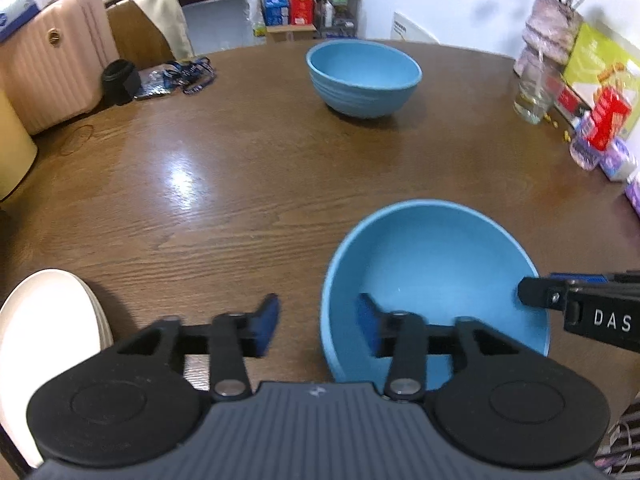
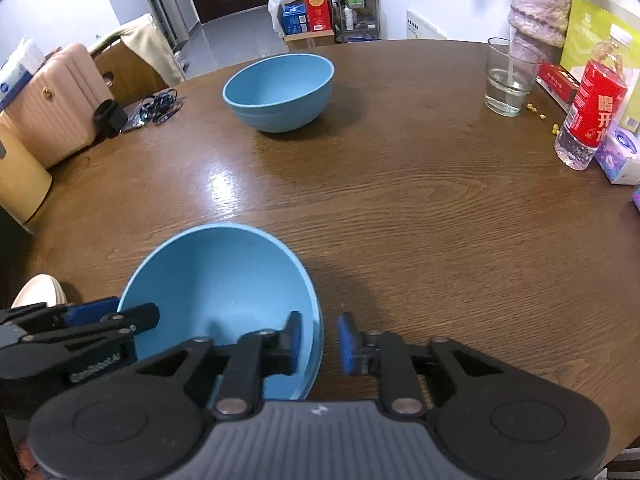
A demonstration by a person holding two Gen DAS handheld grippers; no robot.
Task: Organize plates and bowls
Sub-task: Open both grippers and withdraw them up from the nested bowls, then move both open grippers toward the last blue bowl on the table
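Observation:
A blue bowl point(image 1: 432, 264) point(image 2: 216, 276) stands upright on the brown wooden table point(image 1: 240, 184) point(image 2: 440, 220) close to me. My left gripper point(image 1: 318, 322) point(image 2: 116, 312) straddles its left rim, jaws open, pads clear of the wall. My right gripper point(image 2: 320, 338) point(image 1: 552, 286) straddles the right rim the same way, open, one pad inside and one outside. A second blue bowl point(image 1: 364, 76) point(image 2: 280, 88) sits at the far side. A cream plate stack point(image 1: 44, 320) point(image 2: 38, 290) lies at the near left edge.
Along the right edge stand a water glass point(image 2: 508, 80), a vase point(image 2: 540, 12), a red-labelled bottle point(image 2: 592, 108) and small boxes point(image 1: 616, 160). A black cup point(image 1: 118, 80) and lanyards point(image 1: 188, 74) lie far left. A pink suitcase point(image 1: 52, 56) stands beyond the table.

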